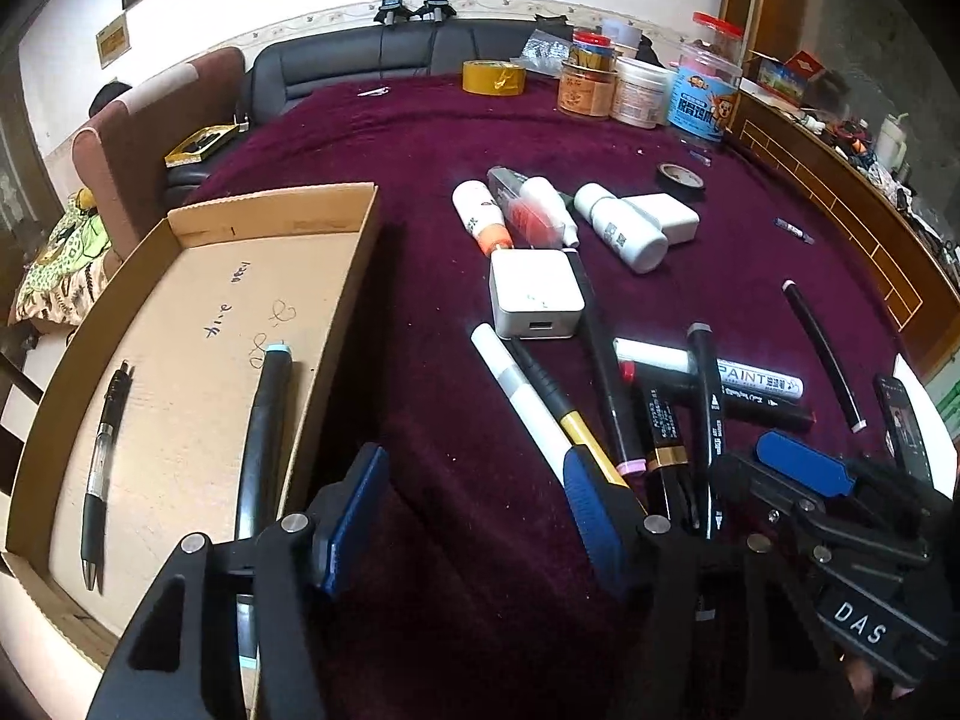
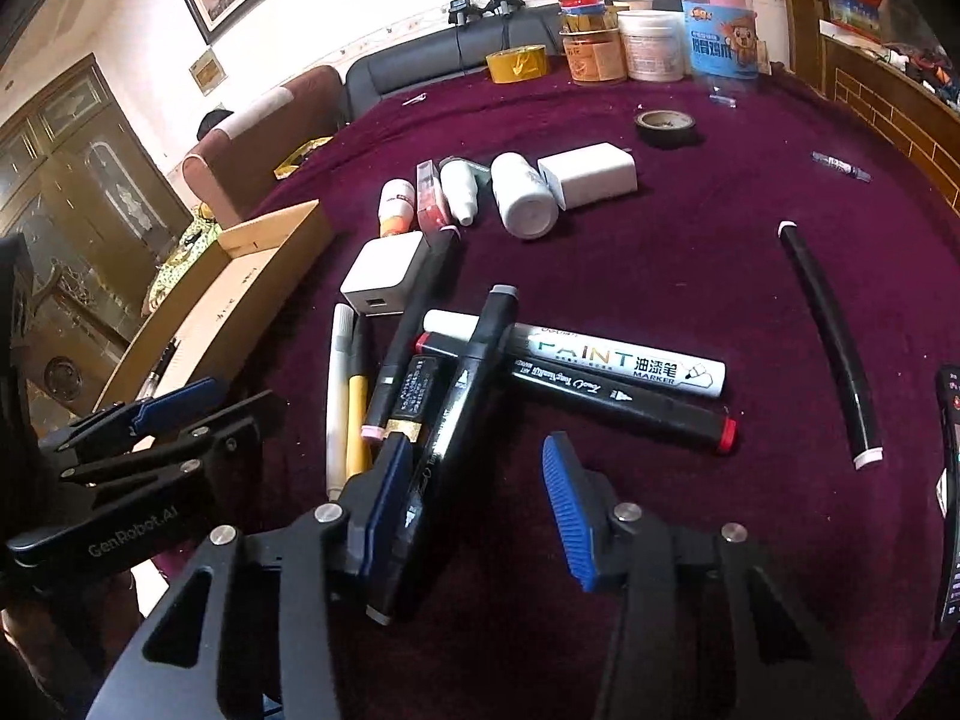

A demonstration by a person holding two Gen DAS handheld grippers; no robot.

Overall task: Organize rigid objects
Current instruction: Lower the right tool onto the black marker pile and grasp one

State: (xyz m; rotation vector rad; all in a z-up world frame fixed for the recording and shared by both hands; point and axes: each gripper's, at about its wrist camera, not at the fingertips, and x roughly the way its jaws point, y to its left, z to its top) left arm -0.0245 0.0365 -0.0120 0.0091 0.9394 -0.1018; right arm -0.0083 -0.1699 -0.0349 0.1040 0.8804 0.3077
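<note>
Hovering over scattered markers — both tools unclenched.
Left gripper [image 1: 474, 516] empty; right gripper [image 2: 480, 504] straddles a black marker [image 2: 456, 414], ungripped.

- Your left gripper [image 1: 474, 516] covers the near end of the black marker in the cardboard box [image 1: 198, 324], so its lower cap is hidden from you.
- The phone [image 2: 948, 498] is cut off by the right wrist view's edge.
- The gold-banded pen [image 1: 663, 426] runs under other markers; its label is too small to read.
- The small clear tube [image 2: 841, 167] is too blurred to identify.
</note>
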